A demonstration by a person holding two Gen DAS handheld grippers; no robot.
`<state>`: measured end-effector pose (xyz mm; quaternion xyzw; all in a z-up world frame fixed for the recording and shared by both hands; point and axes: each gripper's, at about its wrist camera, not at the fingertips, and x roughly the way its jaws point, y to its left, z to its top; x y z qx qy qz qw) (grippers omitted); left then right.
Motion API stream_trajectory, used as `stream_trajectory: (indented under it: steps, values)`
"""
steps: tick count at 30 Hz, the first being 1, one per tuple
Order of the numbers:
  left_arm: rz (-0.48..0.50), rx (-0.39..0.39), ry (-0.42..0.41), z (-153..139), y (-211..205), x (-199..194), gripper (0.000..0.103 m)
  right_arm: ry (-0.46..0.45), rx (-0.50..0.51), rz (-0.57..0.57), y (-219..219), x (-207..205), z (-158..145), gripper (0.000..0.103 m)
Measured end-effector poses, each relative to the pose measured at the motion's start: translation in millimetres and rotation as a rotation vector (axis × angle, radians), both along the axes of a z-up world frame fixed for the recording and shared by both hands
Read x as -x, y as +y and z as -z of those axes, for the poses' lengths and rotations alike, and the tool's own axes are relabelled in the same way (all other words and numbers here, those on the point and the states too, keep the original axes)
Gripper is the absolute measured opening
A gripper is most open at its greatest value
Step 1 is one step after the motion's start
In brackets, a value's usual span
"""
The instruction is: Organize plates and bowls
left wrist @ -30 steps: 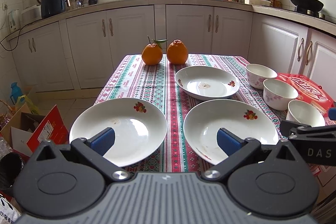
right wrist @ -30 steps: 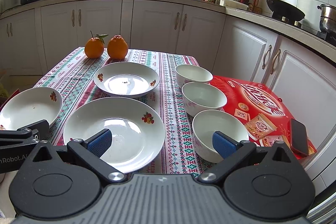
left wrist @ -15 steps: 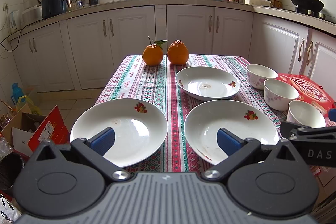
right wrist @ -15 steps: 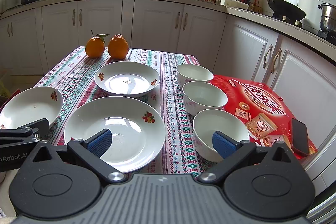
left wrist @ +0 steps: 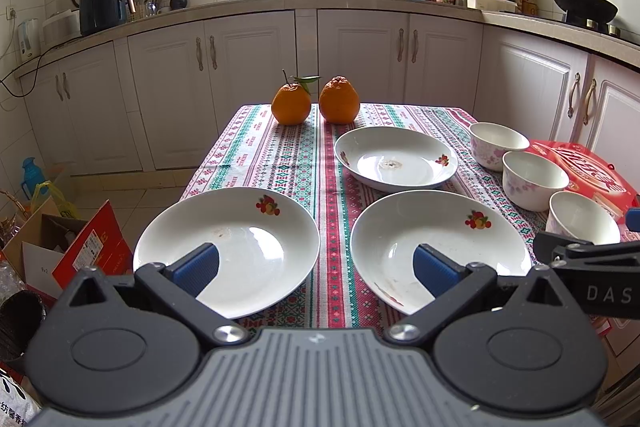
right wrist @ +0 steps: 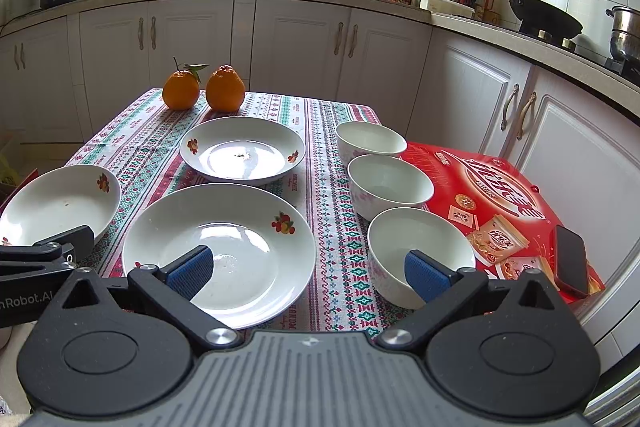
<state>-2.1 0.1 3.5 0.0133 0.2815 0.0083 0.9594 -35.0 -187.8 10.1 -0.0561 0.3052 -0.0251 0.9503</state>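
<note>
Three white plates with fruit prints lie on the patterned tablecloth: a near-left plate (left wrist: 228,247) (right wrist: 60,203), a near-right plate (left wrist: 436,243) (right wrist: 224,243) and a far plate (left wrist: 396,159) (right wrist: 242,151). Along the right side stand three white bowls in a row: far bowl (left wrist: 498,143) (right wrist: 370,141), middle bowl (left wrist: 534,173) (right wrist: 390,185), near bowl (left wrist: 582,217) (right wrist: 416,243). My left gripper (left wrist: 316,265) is open above the table's near edge, between the two near plates. My right gripper (right wrist: 308,271) is open, held between the near-right plate and the near bowl.
Two oranges (left wrist: 316,101) (right wrist: 204,89) sit at the table's far end. A red box (right wrist: 500,199) with a phone (right wrist: 572,261) on it lies right of the bowls. White kitchen cabinets (left wrist: 360,55) ring the table. Cardboard boxes (left wrist: 60,247) stand on the floor at left.
Both views have shifted very slightly; the dishes have not moved and both grippers stay open.
</note>
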Motion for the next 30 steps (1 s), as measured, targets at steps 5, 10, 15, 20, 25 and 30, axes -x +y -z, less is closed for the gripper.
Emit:
stream_trajectory:
  steps: [5,10,15,20,25,30]
  values:
    - [-0.001,0.0,-0.001,0.0,-0.2,-0.1,0.102,0.0,0.001,-0.001,-0.8,-0.2,0.1,0.103]
    - [-0.001,-0.001,0.0,-0.2,-0.1,-0.2,0.102,0.001,0.001,0.0,-0.3,-0.2,0.1,0.103]
    - [-0.001,-0.001,0.0,-0.1,-0.1,-0.2,0.102,0.001,0.003,0.0,-0.1,-0.2,0.2,0.103]
    - [-0.001,0.0,0.0,-0.2,0.0,-0.3,0.102,0.001,0.003,0.0,-0.9,-0.5,0.4,0.103]
    - [-0.001,-0.001,-0.002,-0.5,0.3,0.3,0.102,0.002,0.006,-0.004,-0.9,-1.1,0.5,0.103]
    - [-0.004,-0.008,-0.007,0.3,5.0,-0.9,0.102,0.004,0.015,-0.021,1.3,-4.3,0.0,0.103]
